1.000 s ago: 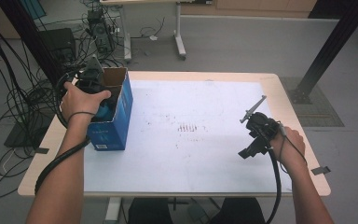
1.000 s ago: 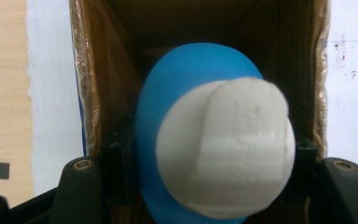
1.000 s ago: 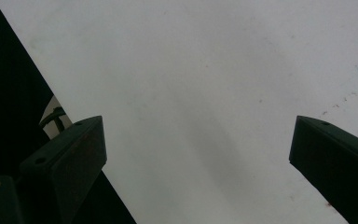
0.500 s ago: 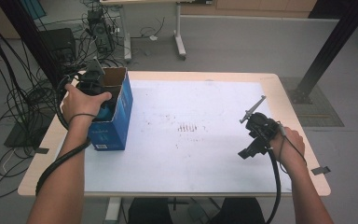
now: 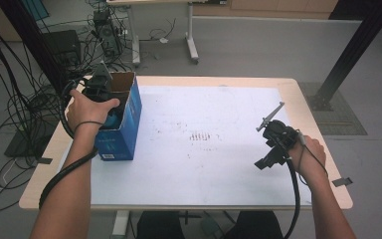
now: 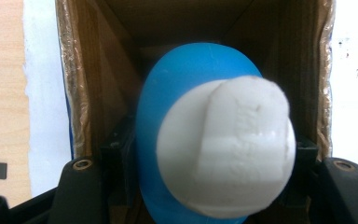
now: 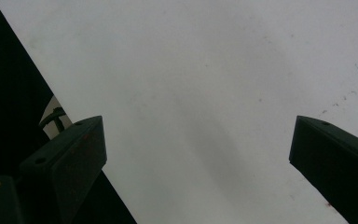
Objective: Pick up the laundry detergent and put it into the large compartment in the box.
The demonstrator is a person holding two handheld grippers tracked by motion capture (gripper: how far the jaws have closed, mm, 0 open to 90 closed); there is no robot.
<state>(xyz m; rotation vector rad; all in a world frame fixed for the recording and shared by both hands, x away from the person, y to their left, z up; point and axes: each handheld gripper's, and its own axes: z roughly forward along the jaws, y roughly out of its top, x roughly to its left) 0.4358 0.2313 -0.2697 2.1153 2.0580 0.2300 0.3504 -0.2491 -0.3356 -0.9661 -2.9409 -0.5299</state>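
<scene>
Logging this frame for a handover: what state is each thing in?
Blue box: upright, top open.
Blue and white object: held inside the box mouth.
Left gripper: shut on the object.
Right gripper: open, empty, over the white sheet.

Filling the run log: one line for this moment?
left claw: shut on blue-and-white object, inside cardboard box | right claw: open, nothing held, over white sheet

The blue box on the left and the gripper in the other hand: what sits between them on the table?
Nothing: in the high view, only bare white sheet with faint marks separates the blue box from the right gripper.
</scene>
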